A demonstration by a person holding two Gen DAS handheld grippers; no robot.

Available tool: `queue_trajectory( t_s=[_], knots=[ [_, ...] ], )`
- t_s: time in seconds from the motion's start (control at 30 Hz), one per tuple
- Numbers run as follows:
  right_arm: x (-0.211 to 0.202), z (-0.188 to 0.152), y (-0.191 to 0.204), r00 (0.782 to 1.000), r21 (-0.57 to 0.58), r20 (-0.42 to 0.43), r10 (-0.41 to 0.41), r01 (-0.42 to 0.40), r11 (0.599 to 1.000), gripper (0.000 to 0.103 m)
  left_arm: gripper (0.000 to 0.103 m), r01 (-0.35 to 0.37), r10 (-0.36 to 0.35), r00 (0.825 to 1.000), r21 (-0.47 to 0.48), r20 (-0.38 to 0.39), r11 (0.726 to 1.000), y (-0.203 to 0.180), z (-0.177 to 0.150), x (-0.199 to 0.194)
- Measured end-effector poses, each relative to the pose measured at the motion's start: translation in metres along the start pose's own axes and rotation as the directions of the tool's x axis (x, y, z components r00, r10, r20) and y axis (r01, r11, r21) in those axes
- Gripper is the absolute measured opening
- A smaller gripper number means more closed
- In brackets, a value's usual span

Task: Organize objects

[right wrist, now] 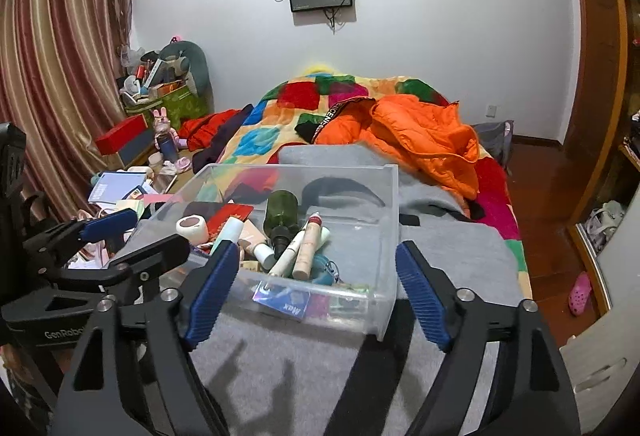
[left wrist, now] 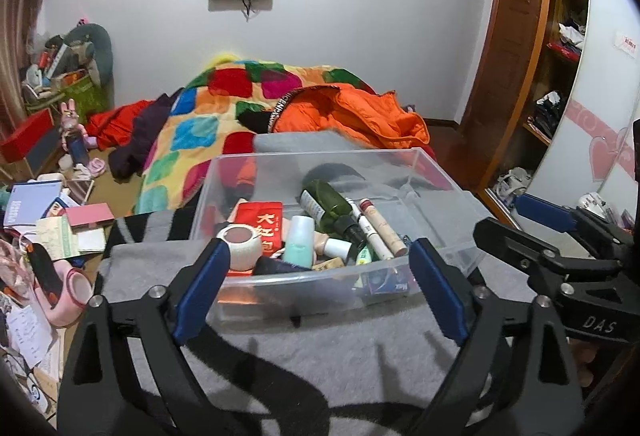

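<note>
Clear plastic bin [left wrist: 420, 171] sits on grey cloth [left wrist: 320, 348], dead ahead of both grippers. Left gripper [left wrist: 320, 292]: fingers wide apart, empty, just short of near wall. Green bottle [left wrist: 328, 203] inside, long axis running away, neck toward fingers. Right gripper [right wrist: 316, 296]: spread, empty, equally near.

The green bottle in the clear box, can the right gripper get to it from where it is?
Probably yes. The green bottle lies on top of the pile in the open-topped clear box, and the right gripper is open just before the box. It would have to clear the front wall first.
</note>
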State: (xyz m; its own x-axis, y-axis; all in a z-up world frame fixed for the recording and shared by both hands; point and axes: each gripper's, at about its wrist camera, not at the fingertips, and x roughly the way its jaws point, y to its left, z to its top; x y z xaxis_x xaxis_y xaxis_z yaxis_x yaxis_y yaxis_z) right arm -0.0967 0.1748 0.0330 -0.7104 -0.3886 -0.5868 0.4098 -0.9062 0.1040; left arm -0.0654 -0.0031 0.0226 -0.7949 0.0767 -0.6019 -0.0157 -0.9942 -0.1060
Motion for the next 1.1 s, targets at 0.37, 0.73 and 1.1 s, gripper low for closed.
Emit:
queue_trajectory(
  t_s=[0.37,0.73,1.1],
  knots=[
    [-0.005,-0.012,0.003,1.000,0.004,-0.006,0.001,-0.001,1.000,0.083,0.094,-0.017,0.017,1.000,0.006,0.010,1.000,0.003,-0.013,-0.012],
    [-0.011,-0.019,0.003,1.000,0.021,-0.015,0.008,-0.007,1.000,0.083,0.094,-0.019,0.019,1.000,0.004,0.011,1.000,0.002,-0.015,-0.016],
    [-0.012,-0.016,0.006,1.000,0.018,-0.011,0.008,-0.008,1.000,0.083,0.094,-0.022,0.022,1.000,0.002,0.008,1.000,0.001,-0.015,-0.021]
  ],
)
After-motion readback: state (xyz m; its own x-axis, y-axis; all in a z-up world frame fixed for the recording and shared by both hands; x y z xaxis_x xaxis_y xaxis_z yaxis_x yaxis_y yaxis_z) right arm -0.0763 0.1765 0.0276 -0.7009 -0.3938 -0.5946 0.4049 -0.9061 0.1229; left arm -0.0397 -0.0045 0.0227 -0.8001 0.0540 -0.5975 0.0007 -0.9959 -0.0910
